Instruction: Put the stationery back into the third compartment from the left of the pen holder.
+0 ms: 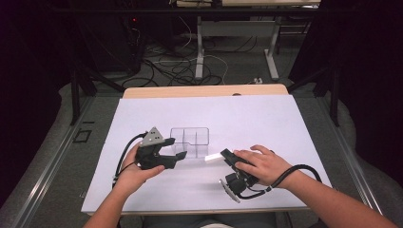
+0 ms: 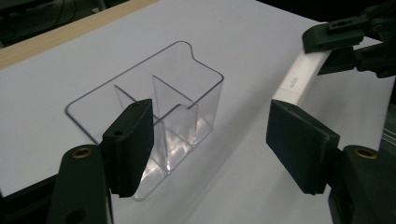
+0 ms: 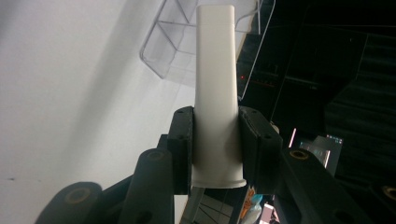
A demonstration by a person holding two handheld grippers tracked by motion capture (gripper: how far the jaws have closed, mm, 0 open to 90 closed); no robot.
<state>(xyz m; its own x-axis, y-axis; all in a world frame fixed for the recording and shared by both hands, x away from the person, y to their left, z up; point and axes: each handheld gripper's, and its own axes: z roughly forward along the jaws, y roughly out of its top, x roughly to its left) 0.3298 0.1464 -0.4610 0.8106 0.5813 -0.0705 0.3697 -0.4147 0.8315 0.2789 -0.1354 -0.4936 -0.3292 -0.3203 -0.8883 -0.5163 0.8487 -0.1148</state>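
White plastic block pinched in the right gripper [image 3: 215, 149], held just beside a clear divided organizer [image 1: 190, 140].

Left gripper [image 2: 210, 144] hangs spread, empty, flanking the organizer on the white-covered desk [image 1: 266, 118]. Block [image 3: 215, 88] looks light, rigid, slick; flat sides suit the grip. Left gripper view alone reveals faint lettering.
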